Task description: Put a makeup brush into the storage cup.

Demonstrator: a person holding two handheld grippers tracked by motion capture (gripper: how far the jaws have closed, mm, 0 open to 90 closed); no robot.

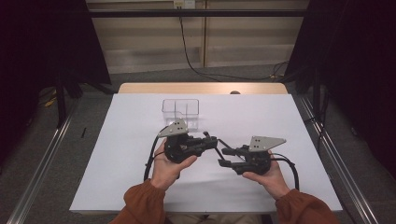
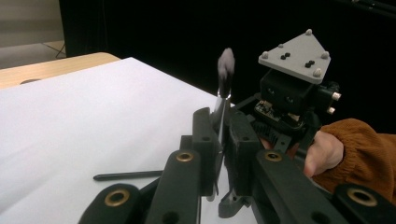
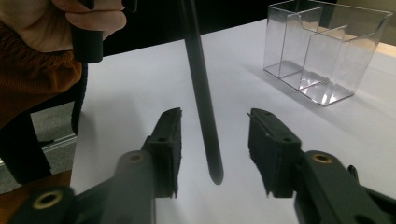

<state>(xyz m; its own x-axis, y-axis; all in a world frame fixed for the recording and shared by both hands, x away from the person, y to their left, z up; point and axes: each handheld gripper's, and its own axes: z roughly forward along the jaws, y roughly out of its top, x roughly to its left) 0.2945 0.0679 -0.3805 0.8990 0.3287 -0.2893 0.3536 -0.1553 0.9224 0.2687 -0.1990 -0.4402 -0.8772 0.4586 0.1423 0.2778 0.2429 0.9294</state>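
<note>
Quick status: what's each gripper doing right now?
Left gripper: closed, holding the thin black brush.
Right gripper: open; brush handle between its fingers, not pressed.

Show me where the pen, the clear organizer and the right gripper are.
pen [image 3: 201, 93]: right gripper view, middle of its dark barrel.
clear organizer [image 3: 327, 51]: right gripper view, its front wall.
right gripper [image 3: 214, 151]: right gripper view, midway between its open jaws' tips.

sleeves [image 1: 144, 201]: rust-orange knit | tongs [image 3: 214, 140]: black, brass rivets | plates [image 1: 264, 143]: grey, triangular
</note>
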